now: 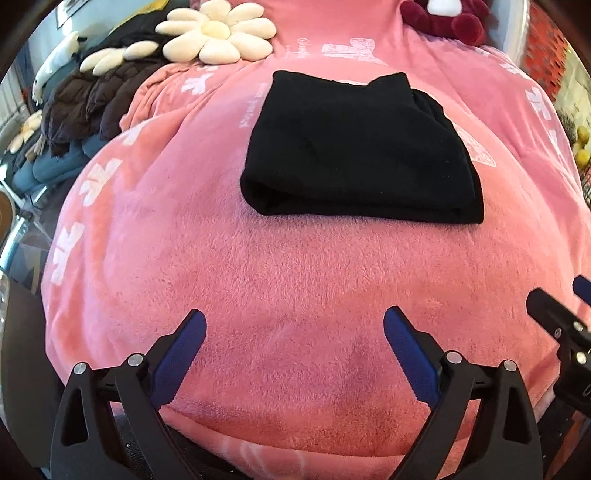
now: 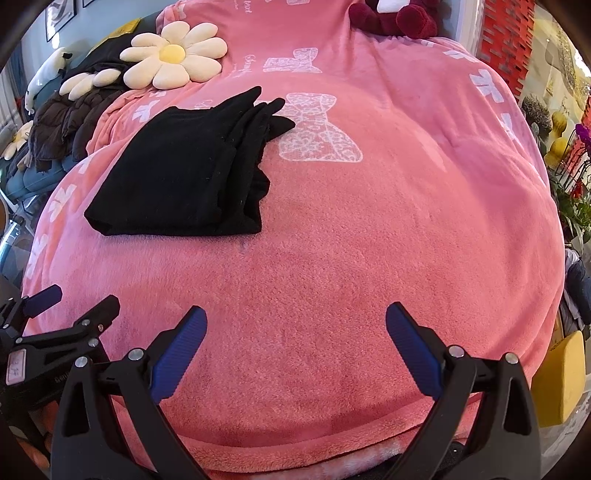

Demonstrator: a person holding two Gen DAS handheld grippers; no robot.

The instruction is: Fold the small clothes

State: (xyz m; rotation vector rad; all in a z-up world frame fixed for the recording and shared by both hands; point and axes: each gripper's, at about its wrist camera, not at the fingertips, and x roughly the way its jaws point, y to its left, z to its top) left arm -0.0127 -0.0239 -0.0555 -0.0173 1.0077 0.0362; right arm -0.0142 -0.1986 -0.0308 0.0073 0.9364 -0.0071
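Garment status: one black folded garment (image 1: pixel 364 147) lies in a compact stack on the pink fleece blanket (image 1: pixel 295 280), layered edges visible along its right side in the right wrist view. Left claw (image 1: pixel 294 321) stands spread wide, blue pads apart, nothing between them, held above bare blanket near its front edge and well apart from the garment. Right claw (image 2: pixel 296 317) likewise spread and empty, just beside the left one; the garment sits ahead and to its left. White bow print (image 2: pixel 320 133) lies just right of the stack. Daisy-shaped cushion (image 2: pixel 173 55) and dark red plush toy (image 2: pixel 399 16) rest farther back; brown padded jacket (image 1: pixel 85 99) lies off to the left.
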